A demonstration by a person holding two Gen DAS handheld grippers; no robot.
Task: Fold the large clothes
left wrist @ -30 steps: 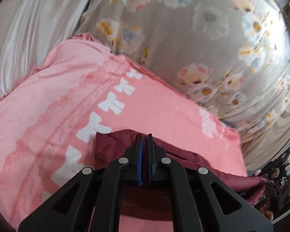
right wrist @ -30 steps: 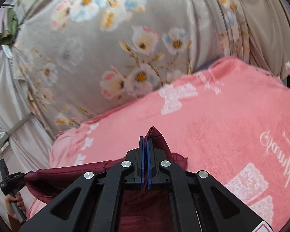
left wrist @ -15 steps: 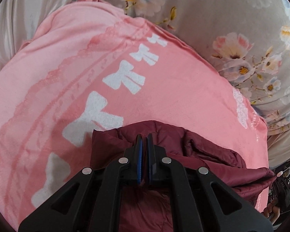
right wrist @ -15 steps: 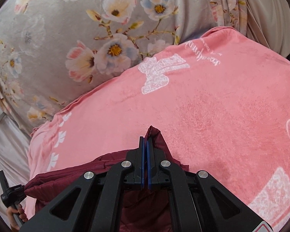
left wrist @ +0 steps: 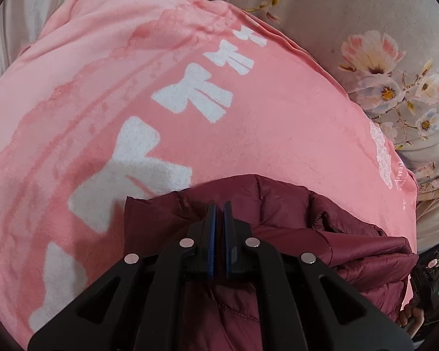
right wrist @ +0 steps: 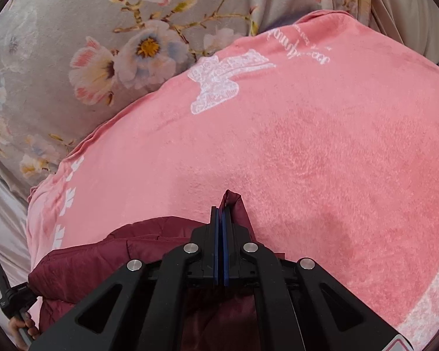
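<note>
A dark red quilted jacket [left wrist: 292, 213] hangs between my two grippers just above a pink blanket [left wrist: 131, 102]. My left gripper [left wrist: 219, 207] is shut on one edge of the jacket. My right gripper [right wrist: 221, 209] is shut on another corner of the jacket [right wrist: 102, 251], and a point of fabric sticks up past its fingertips. The pink blanket [right wrist: 307, 146] fills most of the right wrist view. The other gripper shows at the far edge of each view, at bottom right in the left wrist view [left wrist: 430, 275] and at bottom left in the right wrist view [right wrist: 8, 295].
The pink blanket has white bow prints [left wrist: 196, 93] and lies on a grey floral bedsheet [right wrist: 73, 44]. Pale satin fabric [left wrist: 11, 14] lies at the left edge of the bed. The blanket's far edge [left wrist: 322, 67] meets the floral sheet.
Both grippers have moved down and forward toward the pink blanket, carrying the red jacket with them. The blanket now looks much larger and the jacket sits lower over it.
</note>
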